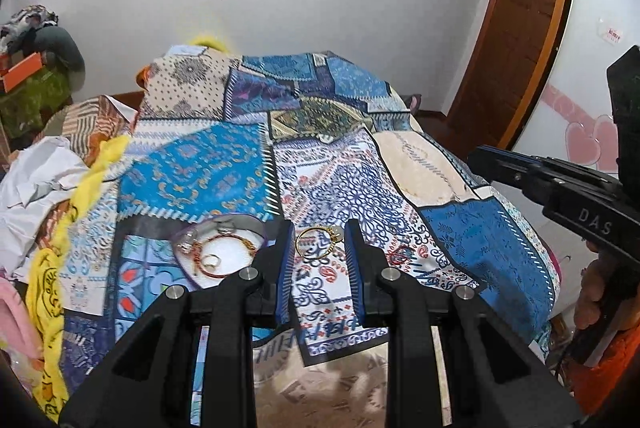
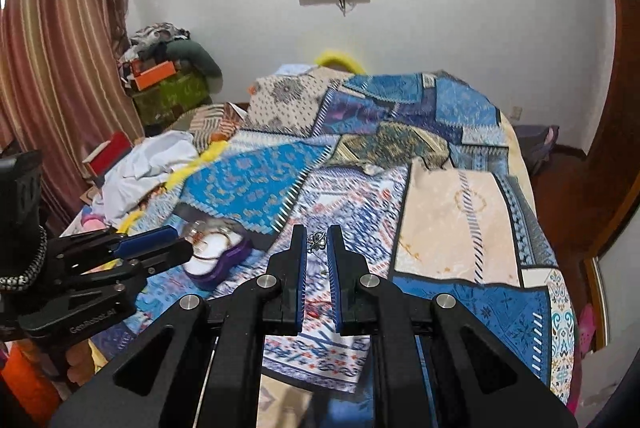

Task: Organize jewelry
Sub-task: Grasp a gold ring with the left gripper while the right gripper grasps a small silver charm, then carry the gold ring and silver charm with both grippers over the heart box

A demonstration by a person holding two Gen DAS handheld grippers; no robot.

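My left gripper [image 1: 319, 240] is shut on a thin gold bangle [image 1: 310, 244], which spans the gap between its blue pads above the patchwork bedspread [image 1: 472, 240]. Just left of it lies an open purple heart-shaped jewelry box [image 1: 236, 248] with white lining, holding a red-and-gold bangle [image 1: 218, 254], a ring and silver pieces. My right gripper [image 2: 316, 240] is shut on a small silver piece of jewelry [image 2: 316, 242] that dangles at its tips. The jewelry box [image 2: 224, 264] sits to its left, behind the left gripper [image 2: 180, 244]. A small red piece [image 1: 400, 254] lies on the bedspread.
Crumpled white cloth [image 1: 36, 175] and a yellow cloth [image 1: 52, 276] are heaped along the bed's left side. A stack of clothes and an orange box [image 2: 156, 71] stands in the far left corner. A wooden door [image 1: 516, 27] and a wardrobe panel are on the right.
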